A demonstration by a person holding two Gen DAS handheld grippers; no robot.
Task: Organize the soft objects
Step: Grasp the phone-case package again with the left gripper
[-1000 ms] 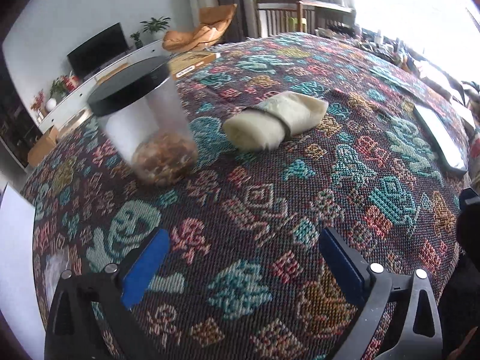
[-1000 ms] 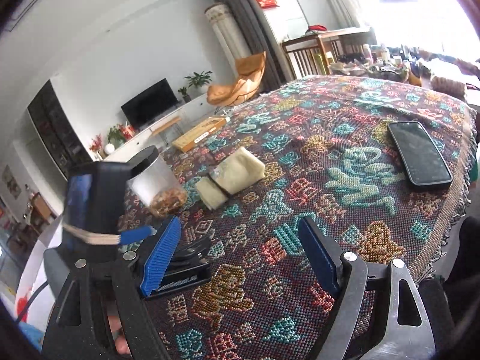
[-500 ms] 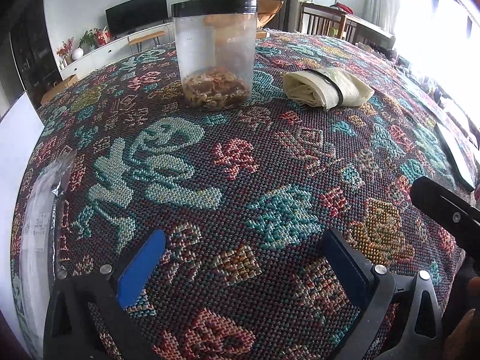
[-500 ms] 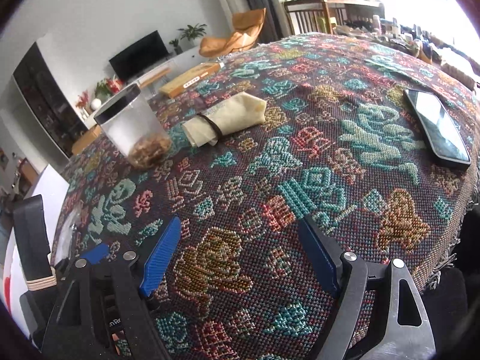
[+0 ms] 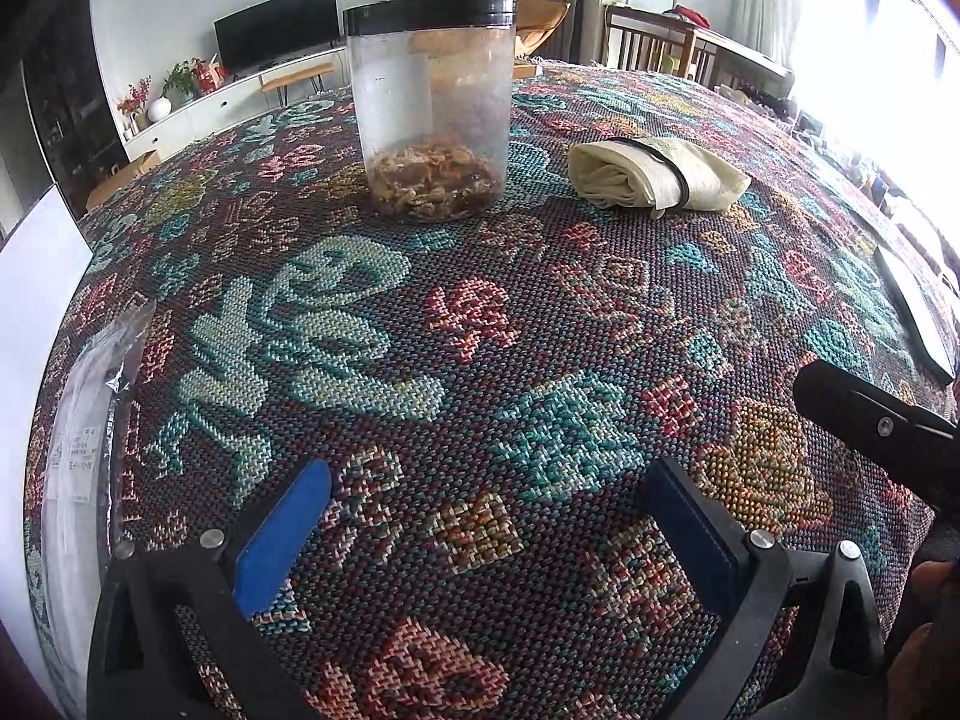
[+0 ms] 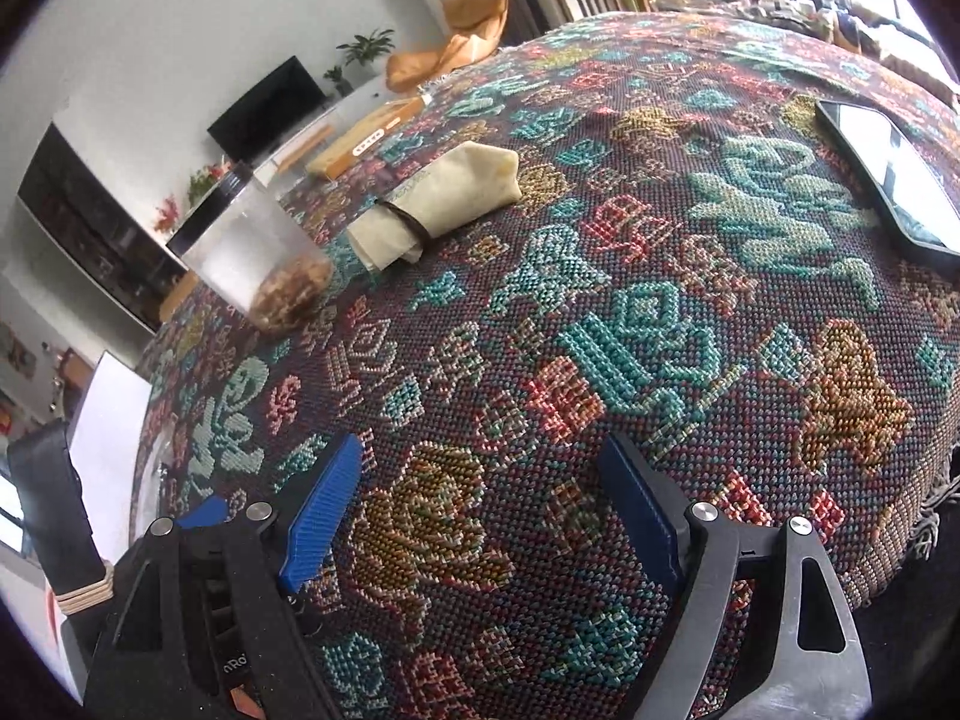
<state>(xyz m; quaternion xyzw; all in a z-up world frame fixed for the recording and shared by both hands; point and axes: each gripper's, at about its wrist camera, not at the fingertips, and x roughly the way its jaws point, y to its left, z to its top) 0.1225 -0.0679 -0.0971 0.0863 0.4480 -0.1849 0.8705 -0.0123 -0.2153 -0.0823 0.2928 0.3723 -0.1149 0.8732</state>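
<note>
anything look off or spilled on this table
Nothing stands out. The jar stands upright with its black lid on and its contents inside. The rolled cream cloth lies beside it, tied by a dark band. The phone lies flat near the edge. Both grippers, left and right, are open and empty.

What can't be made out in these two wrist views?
- Dried contents of the clear plastic jar with black lid: left view, too small to identify.
- Label print on the clear plastic packet: left view, cut by the left edge, too small to read.
- Black smartphone: right view, glare hides the screen.
- Inside of the cream rolled cloth with black band: hidden by its own folds.
</note>
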